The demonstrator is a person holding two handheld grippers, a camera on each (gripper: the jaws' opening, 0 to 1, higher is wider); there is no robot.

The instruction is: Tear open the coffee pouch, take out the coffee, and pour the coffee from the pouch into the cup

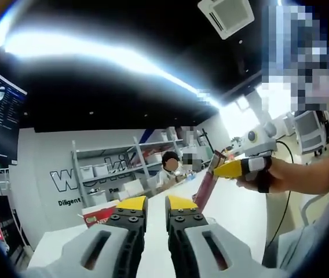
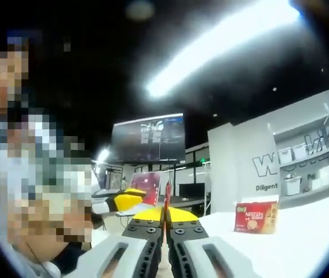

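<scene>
My right tool holds the coffee pouch up over the white tabletop while my left tool stands empty.

In the left gripper view, my left tool (image 1: 156, 204) has its yellow-tipped jaws a little apart with nothing between them, and behind them a red cardboard coffee box (image 1: 97, 216) rests on the white tabletop (image 1: 234, 211); to the right my right tool (image 1: 219, 169), held in my hand (image 1: 263, 174), grips the upper end of the slim dark-red coffee pouch (image 1: 205, 186), which hangs slanting above the tabletop. In the right gripper view, my right tool (image 2: 164, 215) has its jaws pressed together on the pouch (image 2: 167, 198), seen edge-on as a thin red strip, the left tool (image 2: 131, 198) shows at the left, and the box (image 2: 257, 218) stands upright, its front label readable.
</scene>
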